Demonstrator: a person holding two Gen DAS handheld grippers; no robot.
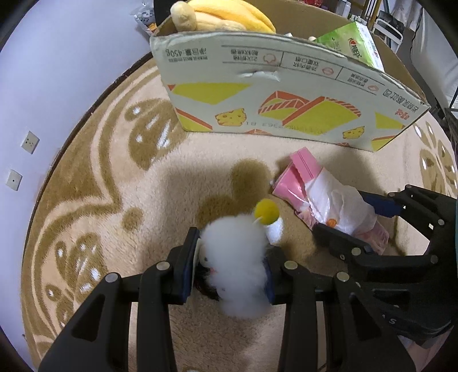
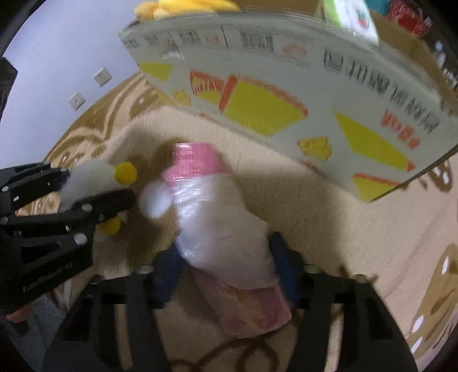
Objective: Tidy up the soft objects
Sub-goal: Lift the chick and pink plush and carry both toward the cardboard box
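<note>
My left gripper (image 1: 230,257) is shut on a fluffy white plush toy (image 1: 237,257) with a yellow pompom (image 1: 266,211), held just above the carpet. My right gripper (image 2: 226,257) is shut on a pink tissue pack in clear plastic (image 2: 226,237); the same pack (image 1: 323,197) and the right gripper (image 1: 369,226) show at the right of the left wrist view. The left gripper (image 2: 94,186) with the white toy (image 2: 86,180) shows at the left of the right wrist view. A printed cardboard box (image 1: 286,94) stands ahead, holding a yellow plush (image 1: 223,14) and a green tissue pack (image 1: 352,43).
A beige and brown patterned carpet (image 1: 100,171) covers the floor. A pale wall with two sockets (image 1: 30,141) rises at the left. The box (image 2: 286,94) fills the upper right wrist view, close to the pack. Shelves and clutter stand behind the box at the far right.
</note>
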